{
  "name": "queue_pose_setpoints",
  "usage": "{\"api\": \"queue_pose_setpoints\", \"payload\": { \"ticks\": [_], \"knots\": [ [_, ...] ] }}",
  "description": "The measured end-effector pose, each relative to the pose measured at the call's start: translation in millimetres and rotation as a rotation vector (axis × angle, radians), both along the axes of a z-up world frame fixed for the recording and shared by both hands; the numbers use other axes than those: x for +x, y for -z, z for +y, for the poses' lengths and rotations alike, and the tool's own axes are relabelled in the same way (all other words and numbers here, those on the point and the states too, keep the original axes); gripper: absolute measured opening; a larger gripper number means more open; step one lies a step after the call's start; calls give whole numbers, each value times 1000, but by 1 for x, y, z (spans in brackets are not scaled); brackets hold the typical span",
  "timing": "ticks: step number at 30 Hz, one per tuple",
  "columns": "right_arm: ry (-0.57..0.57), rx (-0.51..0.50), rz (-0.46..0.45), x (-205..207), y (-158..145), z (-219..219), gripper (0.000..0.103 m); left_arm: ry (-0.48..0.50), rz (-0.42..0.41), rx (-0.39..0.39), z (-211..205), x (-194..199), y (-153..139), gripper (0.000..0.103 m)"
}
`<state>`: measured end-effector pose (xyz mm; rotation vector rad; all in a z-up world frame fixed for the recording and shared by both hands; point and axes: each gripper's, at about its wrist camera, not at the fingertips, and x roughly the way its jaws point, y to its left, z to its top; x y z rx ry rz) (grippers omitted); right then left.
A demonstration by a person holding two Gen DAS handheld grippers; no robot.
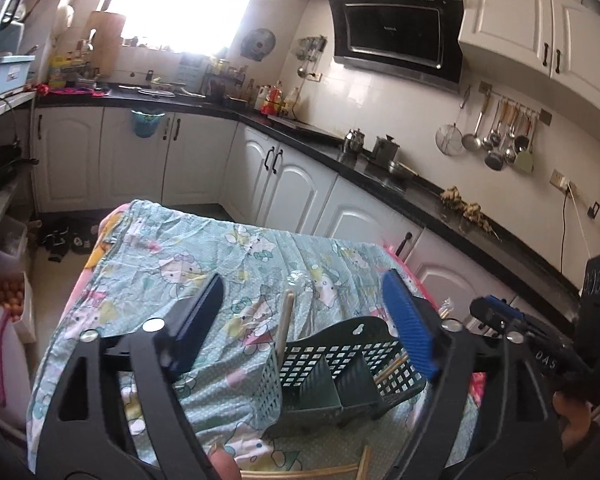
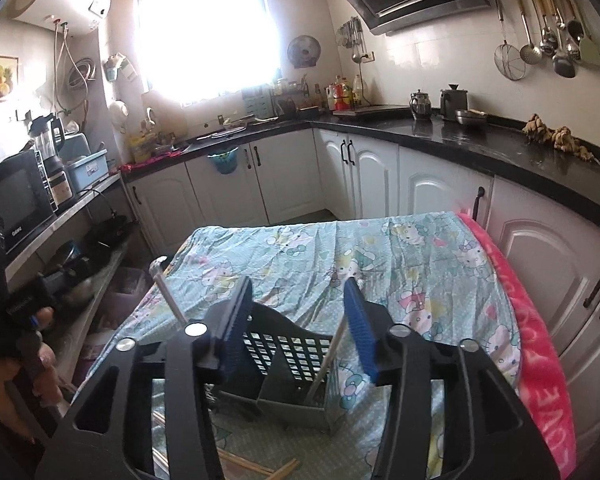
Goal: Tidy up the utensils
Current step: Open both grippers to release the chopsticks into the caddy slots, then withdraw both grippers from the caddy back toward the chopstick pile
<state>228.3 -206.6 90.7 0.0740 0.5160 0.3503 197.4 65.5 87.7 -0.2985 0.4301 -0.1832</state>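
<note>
Both the left gripper (image 1: 303,320) and right gripper (image 2: 298,320) gape empty above the caddy (image 1: 339,372), which holds several utensils; loose chopsticks (image 2: 256,466) remain on the cloth (image 1: 204,252).

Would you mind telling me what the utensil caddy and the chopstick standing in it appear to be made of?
The utensil caddy looks like matte dark green moulded plastic, judging by its uniform grid walls and thin dividers. The chopstick seems to be pale wood or bamboo, tan and unglossy, though the grain is too small to confirm.
</note>
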Motion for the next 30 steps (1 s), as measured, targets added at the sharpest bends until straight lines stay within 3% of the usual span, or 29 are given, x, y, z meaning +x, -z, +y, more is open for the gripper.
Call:
{"api": "queue_pose_setpoints", "payload": {
  "ticks": [3,13,30],
  "knots": [
    [6,-12,-11,-7,-1,-3,56,-15,-6,-7,6,-8,-3,92],
    [5,-15,-47,-32,-8,-9,71,-37,-1,-19,13,-36,-1,92],
    [-27,-30,-38,-73,2,-9,76,-57,48,-33,21,-73,21,92]
  ]
}}
